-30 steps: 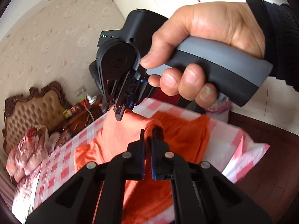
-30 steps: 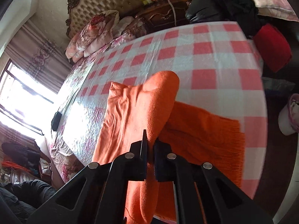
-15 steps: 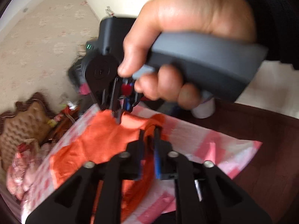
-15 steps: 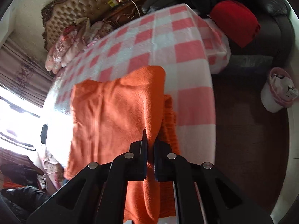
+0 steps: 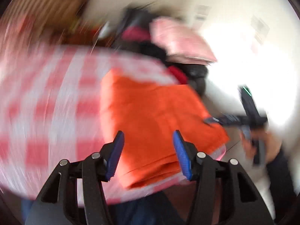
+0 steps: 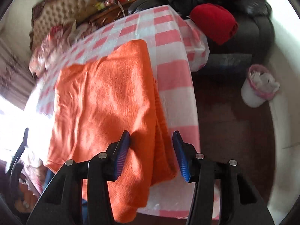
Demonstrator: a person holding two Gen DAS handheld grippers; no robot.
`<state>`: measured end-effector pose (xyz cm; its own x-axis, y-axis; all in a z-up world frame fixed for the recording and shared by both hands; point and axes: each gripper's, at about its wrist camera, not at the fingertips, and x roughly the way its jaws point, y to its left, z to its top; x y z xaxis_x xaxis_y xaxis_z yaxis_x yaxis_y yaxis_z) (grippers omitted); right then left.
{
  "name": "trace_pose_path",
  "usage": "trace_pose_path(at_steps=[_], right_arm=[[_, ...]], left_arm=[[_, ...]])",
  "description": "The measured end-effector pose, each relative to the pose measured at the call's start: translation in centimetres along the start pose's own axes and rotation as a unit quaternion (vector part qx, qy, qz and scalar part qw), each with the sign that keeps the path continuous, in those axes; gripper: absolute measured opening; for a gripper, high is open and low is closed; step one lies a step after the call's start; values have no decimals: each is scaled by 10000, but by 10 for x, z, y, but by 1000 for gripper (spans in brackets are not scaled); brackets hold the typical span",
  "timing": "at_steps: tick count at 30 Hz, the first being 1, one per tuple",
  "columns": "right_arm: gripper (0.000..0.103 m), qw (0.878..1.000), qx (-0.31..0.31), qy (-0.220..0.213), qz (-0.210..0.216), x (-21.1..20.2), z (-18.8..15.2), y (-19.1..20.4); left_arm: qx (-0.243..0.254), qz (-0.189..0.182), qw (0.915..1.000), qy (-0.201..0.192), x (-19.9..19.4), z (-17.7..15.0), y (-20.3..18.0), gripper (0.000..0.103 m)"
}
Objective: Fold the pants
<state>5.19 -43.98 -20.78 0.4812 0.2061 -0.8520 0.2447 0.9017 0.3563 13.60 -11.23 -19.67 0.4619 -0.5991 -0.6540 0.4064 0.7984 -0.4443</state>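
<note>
The orange pants [image 6: 105, 101] lie folded on the pink-and-white checked bed cover [image 6: 168, 37], near its corner; one end hangs over the front edge. My right gripper [image 6: 151, 153] hovers just above the pants' near right edge, its jaws opening, with cloth below them but not pinched. The left wrist view is blurred by motion: my left gripper [image 5: 148, 154] hangs over the near edge of the pants [image 5: 150, 116], jaws opening and apart, nothing clamped. The right gripper [image 5: 211, 120] and the hand holding it show at the pants' right side there.
A red cushion [image 6: 215, 22] and dark clothes lie on a black sofa [image 6: 262, 30] behind the bed corner. A white bin [image 6: 256, 88] with a pink liner stands on the dark wood floor at right. A padded headboard [image 6: 61, 16] and bedding are far left.
Both grippers held the raised orange fold shut, then laid it down and spread their jaws. The left gripper swung and rolled away, so the pants now lie flat in a smaller stack.
</note>
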Motion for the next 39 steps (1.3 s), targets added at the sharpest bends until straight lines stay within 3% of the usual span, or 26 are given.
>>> trace_pose_path(at_steps=[1, 2, 5, 7, 9, 10, 12, 13, 21, 25, 27, 29, 30, 31, 35, 38, 39], right_arm=[[47, 9999, 99, -61, 23, -2, -4, -2], [47, 9998, 152, -96, 12, -3, -8, -3], [47, 9994, 246, -232, -74, -6, -19, 0], [46, 9990, 319, -299, -83, -7, -23, 1], [44, 9985, 422, -349, -44, -6, -26, 0], [43, 9982, 465, -372, 1, -5, -29, 0], [42, 9974, 561, -440, 42, -3, -32, 1], [41, 9973, 565, -453, 67, -2, -33, 1], [32, 9957, 601, -625, 326, 6, -20, 2], [32, 9970, 440, -627, 144, 6, -17, 3], [32, 9975, 334, -613, -46, 4, -17, 7], [33, 9963, 88, -690, -503, -5, -20, 18], [40, 9941, 20, -776, -753, -13, -22, 22], [42, 9896, -51, -939, -1086, -24, -25, 28], [44, 9785, -237, -1405, -1492, -53, -40, 56], [58, 9620, -556, -1665, -2094, -48, -59, 95], [59, 9589, -585, -1679, -2213, -46, -63, 102]], left_arm=[[-631, -186, 9974, 306, 7, -1, 28, 53], [-1278, -401, 9891, 617, 17, -5, 54, 53], [-1792, -812, 9753, 1002, 31, -8, 82, 53], [-1987, -1356, 9621, 1288, 42, -14, 82, 53], [-1836, -1293, 9642, 1409, 46, -8, 75, 52], [-1726, -1341, 9635, 1545, 50, -7, 70, 43], [-1407, -1046, 9719, 1570, 55, -4, 63, 21], [-1402, -1058, 9720, 1559, 56, -1, 64, 18], [-1099, -787, 9801, 1454, 61, 12, 51, 14], [-926, -605, 9841, 1389, 55, 10, 44, 14], [-968, -557, 9841, 1379, 52, 7, 46, 15], [-1013, -441, 9849, 1331, 45, 3, 47, 29], [-1000, -413, 9857, 1290, 38, 0, 48, 34], [-903, -367, 9879, 1207, 29, -3, 46, 35], [-46, 226, 9982, 548, -5, 2, 24, 36], [660, 768, 9947, 171, -13, 2, 0, 36], [869, 910, 9920, 43, -15, 0, -8, 36]])
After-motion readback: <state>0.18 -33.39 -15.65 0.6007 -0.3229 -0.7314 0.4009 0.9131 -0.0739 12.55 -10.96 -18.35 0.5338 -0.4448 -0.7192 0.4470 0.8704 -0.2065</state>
